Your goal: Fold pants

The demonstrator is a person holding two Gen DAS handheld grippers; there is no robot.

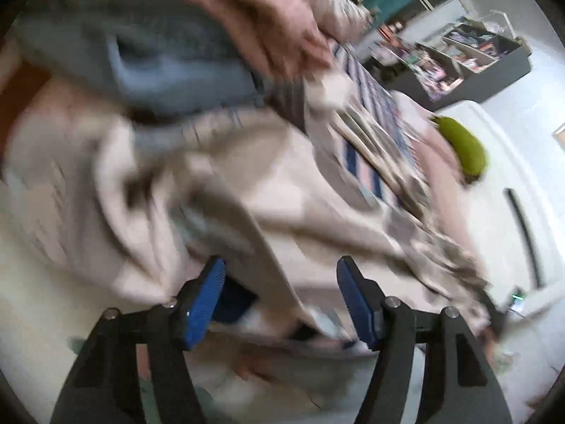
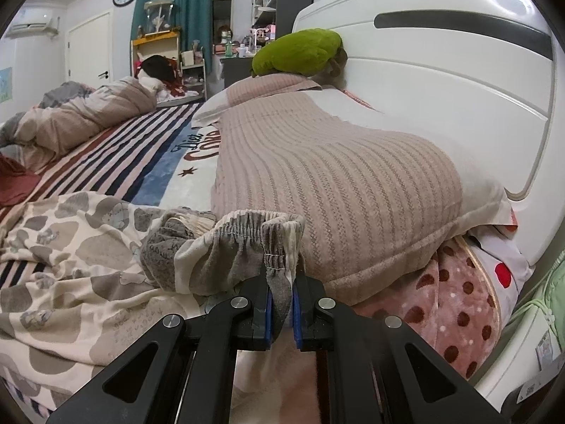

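Here the pants (image 2: 88, 247), cream with grey blotches, lie crumpled on the striped bed sheet (image 2: 116, 162), waistband (image 2: 247, 226) against the ribbed pink pillow (image 2: 335, 183). The right gripper (image 2: 281, 312) has its jaws clamped on the elastic waistband seam. The left gripper (image 1: 280, 304) hangs over blurred cream cloth (image 1: 247, 194) with jaws apart, pressing on nothing. A green cushion (image 2: 300, 53) tops the pillow against the white headboard (image 2: 441, 77).

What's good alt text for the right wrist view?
Right gripper shut on the pants' elastic waistband, on a bed. A ribbed pillow lies behind against the white headboard, with a green cushion on top.
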